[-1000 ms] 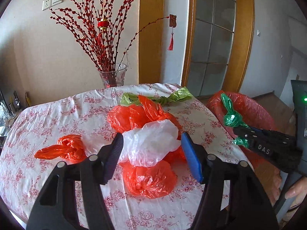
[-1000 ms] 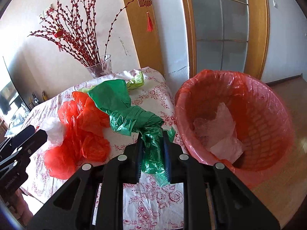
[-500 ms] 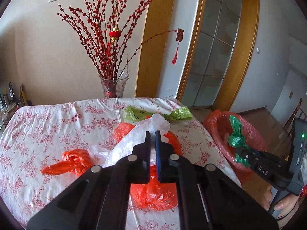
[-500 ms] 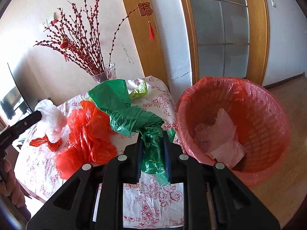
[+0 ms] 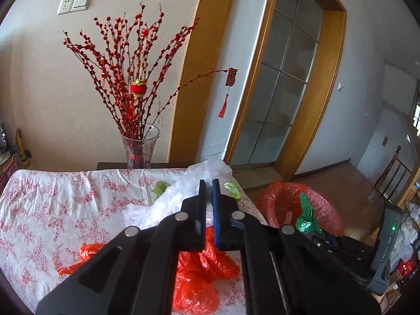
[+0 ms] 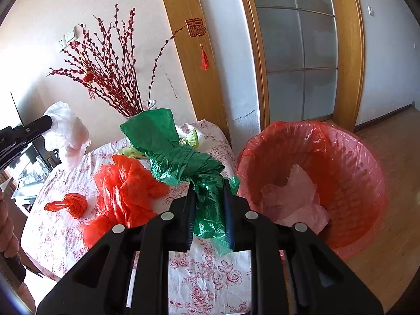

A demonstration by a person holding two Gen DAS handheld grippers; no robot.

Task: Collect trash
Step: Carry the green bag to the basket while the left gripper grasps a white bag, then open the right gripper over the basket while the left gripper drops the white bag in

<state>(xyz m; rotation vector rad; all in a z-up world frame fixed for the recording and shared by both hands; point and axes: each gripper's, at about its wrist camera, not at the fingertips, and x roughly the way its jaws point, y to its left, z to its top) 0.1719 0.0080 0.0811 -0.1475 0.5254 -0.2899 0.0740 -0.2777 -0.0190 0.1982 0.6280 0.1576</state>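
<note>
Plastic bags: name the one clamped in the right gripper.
The dark green bag, pinched in the right gripper; the white one hangs from the left gripper.

Left gripper (image 5: 209,183) now clamped on white bag (image 5: 168,202), up off the table (image 5: 52,210) since earlier

Left gripper (image 5: 209,183): jaws pinched on white plastic bag (image 5: 168,202), raised above table. Right gripper (image 6: 210,199): jaws clamped on green plastic bag (image 6: 183,157), angled downward.
</note>
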